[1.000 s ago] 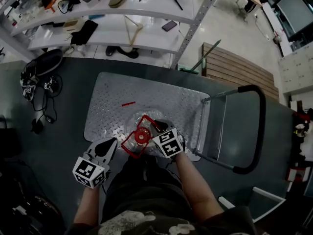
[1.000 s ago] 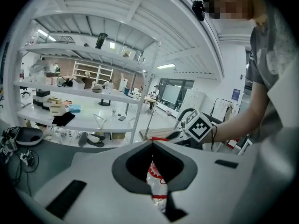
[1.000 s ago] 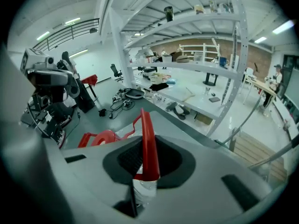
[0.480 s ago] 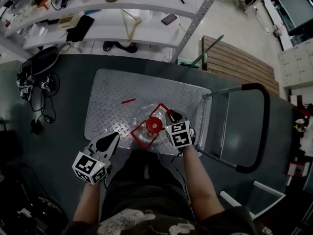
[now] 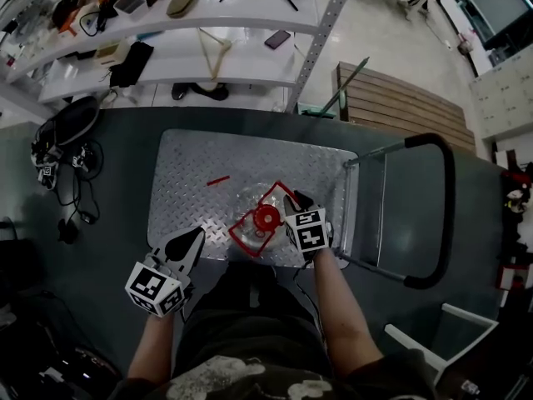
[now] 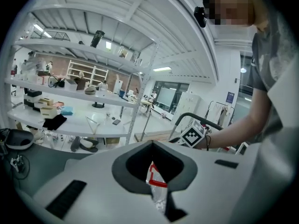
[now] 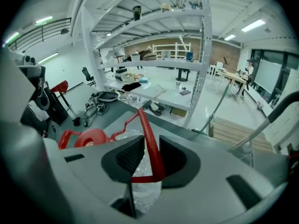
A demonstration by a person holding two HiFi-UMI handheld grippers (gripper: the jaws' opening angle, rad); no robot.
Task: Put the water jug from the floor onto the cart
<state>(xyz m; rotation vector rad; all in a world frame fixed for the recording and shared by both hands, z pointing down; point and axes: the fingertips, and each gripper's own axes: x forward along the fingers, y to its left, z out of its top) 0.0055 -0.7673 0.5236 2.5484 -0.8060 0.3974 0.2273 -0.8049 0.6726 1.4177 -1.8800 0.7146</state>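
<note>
The clear water jug (image 5: 260,202), with its red cap (image 5: 266,217) and red carry handle (image 5: 246,233), stands on the steel cart deck (image 5: 191,161) near the deck's front edge. My right gripper (image 5: 292,200) is at the jug's right side. In the right gripper view the red handle (image 7: 148,139) runs between the jaws of that gripper (image 7: 148,164), which have just been opening and stand a little apart from it. My left gripper (image 5: 194,238) hovers shut and empty off the deck's front-left edge. Through its notch (image 6: 159,190) a bit of the jug (image 6: 156,181) shows.
The cart's black push handle (image 5: 445,215) rises at the right. A small red stick (image 5: 218,179) lies on the deck. White shelves (image 5: 208,57) with clutter stand beyond, cables (image 5: 62,157) lie on the floor at left, and a wooden pallet (image 5: 400,107) sits behind on the right.
The jug and my right gripper have moved right and further onto the deck, settling lower. The right jaws have loosened round the handle. The left gripper has edged forward a little.
</note>
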